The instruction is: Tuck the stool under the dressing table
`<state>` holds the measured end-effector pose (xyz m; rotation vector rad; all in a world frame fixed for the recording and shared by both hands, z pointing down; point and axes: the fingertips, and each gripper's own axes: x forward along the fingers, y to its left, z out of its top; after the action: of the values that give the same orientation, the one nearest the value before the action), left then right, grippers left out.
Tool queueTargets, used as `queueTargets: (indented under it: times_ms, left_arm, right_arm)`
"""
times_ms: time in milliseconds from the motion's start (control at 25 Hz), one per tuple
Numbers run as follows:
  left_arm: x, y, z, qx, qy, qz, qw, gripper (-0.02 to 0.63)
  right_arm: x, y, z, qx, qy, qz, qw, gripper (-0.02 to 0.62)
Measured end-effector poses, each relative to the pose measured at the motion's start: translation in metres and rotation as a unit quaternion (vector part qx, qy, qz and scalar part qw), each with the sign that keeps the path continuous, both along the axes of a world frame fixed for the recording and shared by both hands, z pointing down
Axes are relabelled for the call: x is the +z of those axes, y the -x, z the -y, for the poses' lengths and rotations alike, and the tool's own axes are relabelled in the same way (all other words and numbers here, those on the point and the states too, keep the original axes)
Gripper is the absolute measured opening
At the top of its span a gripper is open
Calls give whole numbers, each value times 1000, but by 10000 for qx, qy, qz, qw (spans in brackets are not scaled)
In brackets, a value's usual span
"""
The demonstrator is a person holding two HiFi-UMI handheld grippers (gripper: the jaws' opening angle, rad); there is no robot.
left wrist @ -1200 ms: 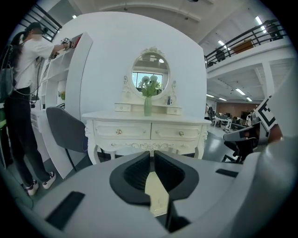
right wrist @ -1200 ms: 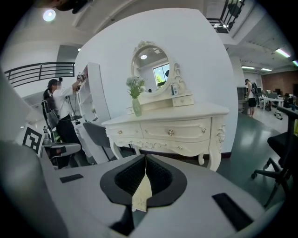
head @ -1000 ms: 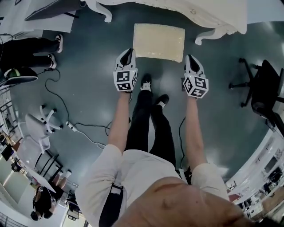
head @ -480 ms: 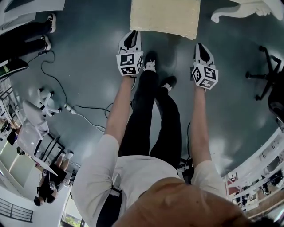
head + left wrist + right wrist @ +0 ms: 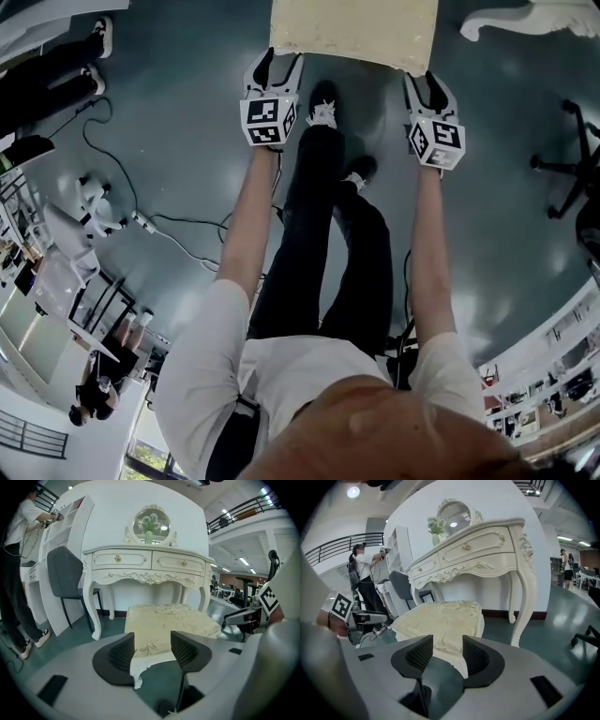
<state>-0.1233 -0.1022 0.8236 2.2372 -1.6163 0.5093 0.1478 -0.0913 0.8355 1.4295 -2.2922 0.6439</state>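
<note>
l gripper (image 5: 152, 641), r gripper (image 5: 447, 643) just opened wide at stool (image 5: 166, 618) corners.

Your head camera looks steeply down from above, with the stool (image 5: 352, 28) at the top edge of its picture. The camera on your left hand-held gripper (image 5: 275, 64) sits low and close, facing the stool's near left corner. The one on your right hand-held gripper (image 5: 424, 86) faces its near right corner. Both gripper views share the stool's cushion and the dressing table (image 5: 150, 562) behind the stool.
</note>
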Motion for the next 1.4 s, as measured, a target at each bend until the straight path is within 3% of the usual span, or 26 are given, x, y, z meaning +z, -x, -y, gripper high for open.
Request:
queueTargets:
  times_ms: [240, 840, 1400]
  left_arm:
    - [36, -1, 2, -67, 247, -21, 9997, 316]
    - [54, -2, 39, -83, 377, 128, 9992, 310]
    - [47, 3, 99, 215, 719, 110, 9971, 307]
  right_arm:
    - [36, -8, 8, -83, 156, -405, 9990, 245]
    - [51, -4, 33, 13, 178, -569, 9982, 242]
    - [44, 2, 78, 204, 379, -629, 9971, 236]
